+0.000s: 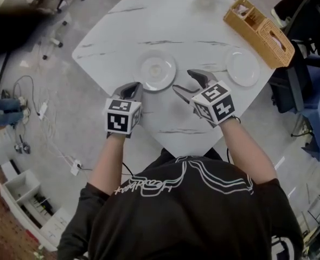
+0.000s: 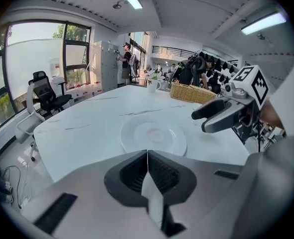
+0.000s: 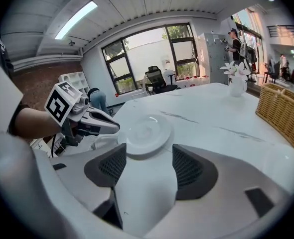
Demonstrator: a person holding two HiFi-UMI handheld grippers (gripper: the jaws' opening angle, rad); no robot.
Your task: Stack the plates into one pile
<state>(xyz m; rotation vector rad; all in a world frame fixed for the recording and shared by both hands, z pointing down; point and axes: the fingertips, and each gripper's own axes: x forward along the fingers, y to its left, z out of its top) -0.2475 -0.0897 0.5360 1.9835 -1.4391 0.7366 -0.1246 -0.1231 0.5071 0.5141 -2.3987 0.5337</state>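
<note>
White marble-look bench point(image 1: 122, 31), seen from above, stood cornerwise to me in an open office. Two white plates lay on it, well apart and not yet stacked. The near plate point(image 1: 157, 71) lay flat just ahead of my two claws. The far plate point(image 1: 242, 67) sat out to the right, close to the bench edge and near a wicker basket point(image 1: 257, 31).

The left claw point(image 1: 134, 88) was fully closed, its pads pressed together on nothing, its tip just short of the near plate's left rim. The right claw point(image 1: 181, 80) gaped wide and empty, with only bare bench between its jaws and the near plate's rim just beyond them. Both pointed slantwise down at the bench.

I judged this to be a setup for lifting the near plate, with the wide claw ready to take the rim and the closed one placed to steady or nudge the opposite side. Nothing was gripped yet.

Open bench ran between the two plates, so a carry to the right looked unobstructed. The tight spots were the far plate's nearness to the right edge, the basket behind it, and the near corner of the bench below my wrists. A jug of flowers point(image 3: 236, 82) stood at the far edge, out of the way.
</note>
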